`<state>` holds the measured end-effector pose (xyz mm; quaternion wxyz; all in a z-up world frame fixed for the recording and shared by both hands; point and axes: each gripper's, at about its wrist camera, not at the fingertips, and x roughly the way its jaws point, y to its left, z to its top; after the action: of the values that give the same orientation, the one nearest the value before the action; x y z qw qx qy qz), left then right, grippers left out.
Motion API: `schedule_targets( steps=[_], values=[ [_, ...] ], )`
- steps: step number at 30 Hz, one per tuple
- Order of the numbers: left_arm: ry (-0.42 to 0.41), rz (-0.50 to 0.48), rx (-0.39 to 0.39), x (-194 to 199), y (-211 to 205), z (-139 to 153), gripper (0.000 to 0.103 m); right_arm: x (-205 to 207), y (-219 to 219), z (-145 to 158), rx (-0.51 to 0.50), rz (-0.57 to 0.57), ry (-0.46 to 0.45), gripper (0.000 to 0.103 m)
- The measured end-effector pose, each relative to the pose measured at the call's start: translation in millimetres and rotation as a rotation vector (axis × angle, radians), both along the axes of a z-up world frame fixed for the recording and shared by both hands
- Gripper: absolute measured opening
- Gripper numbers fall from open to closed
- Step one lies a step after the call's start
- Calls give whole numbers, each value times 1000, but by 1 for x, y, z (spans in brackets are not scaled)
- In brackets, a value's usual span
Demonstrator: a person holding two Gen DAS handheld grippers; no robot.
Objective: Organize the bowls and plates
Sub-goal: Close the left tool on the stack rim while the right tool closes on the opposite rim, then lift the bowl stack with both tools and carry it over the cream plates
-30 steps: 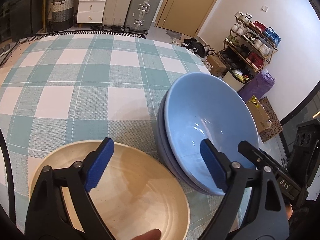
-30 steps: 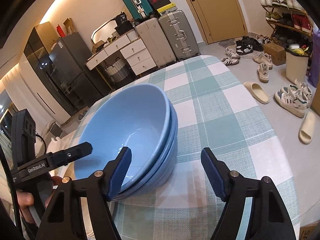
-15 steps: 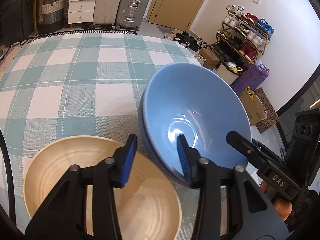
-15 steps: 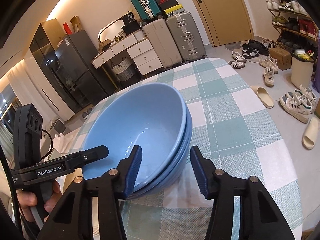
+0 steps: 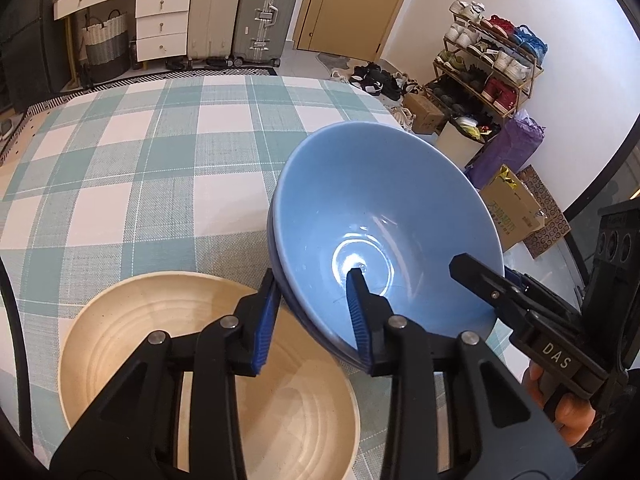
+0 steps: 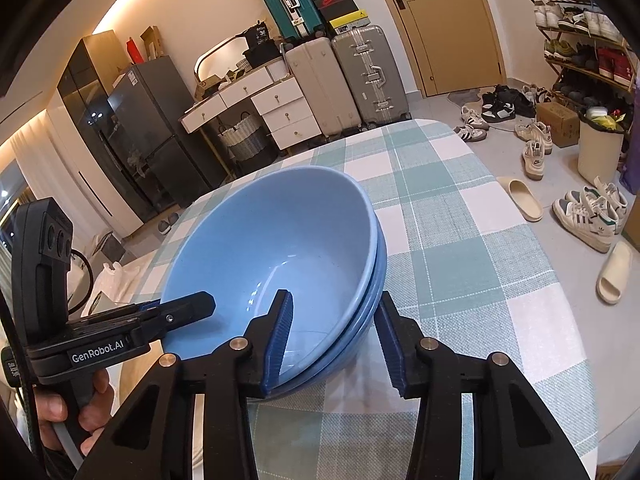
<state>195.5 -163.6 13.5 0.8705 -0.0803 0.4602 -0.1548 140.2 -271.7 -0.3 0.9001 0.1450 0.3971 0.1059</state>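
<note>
the stack of glossy light-blue ceramic bowls (image 5: 384, 216) sat tilted on the teal-and-white checked tablecloth (image 5: 132, 168), touching the wide pale wooden bowl (image 5: 208, 384) that lay just beside it on the near left in the left wrist view. the left gripper (image 5: 314, 312) was clamped across the near-left rim of the blue stack, one blue pad inside the top bowl and one outside against the wall. the right gripper (image 6: 332, 340) straddled the opposite rim in the same way, its jaws closing with the rim between them; the inner pad touched the top bowl, the outer one lay against the lowest. the wooden bowl crowded the left gripper's outer finger. beyond the table stood silver and beige hard-shell suitcases (image 5: 244, 12), a white chest of drawers (image 6: 280, 112) and a shoe rack (image 5: 492, 60). a second before, both pairs of jaws had stood wide and clear of the bowls; since then they had narrowed onto the rims, and the blue stack had tipped up.
</note>
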Motion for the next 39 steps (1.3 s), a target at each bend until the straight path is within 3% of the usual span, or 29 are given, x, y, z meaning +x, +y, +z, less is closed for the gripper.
schedule_targets(
  steps=[18,30,39],
  values=[
    [-97,15,-12,-39,8,49,30,-21,4,36,-5,15,-74,44],
    [-175,61,-3,-83,27,89,30,-44,30,67,-18,52,-132,44],
    [-216,115,18,-118,50,105,30,-53,56,72,-18,101,-142,44]
  ],
)
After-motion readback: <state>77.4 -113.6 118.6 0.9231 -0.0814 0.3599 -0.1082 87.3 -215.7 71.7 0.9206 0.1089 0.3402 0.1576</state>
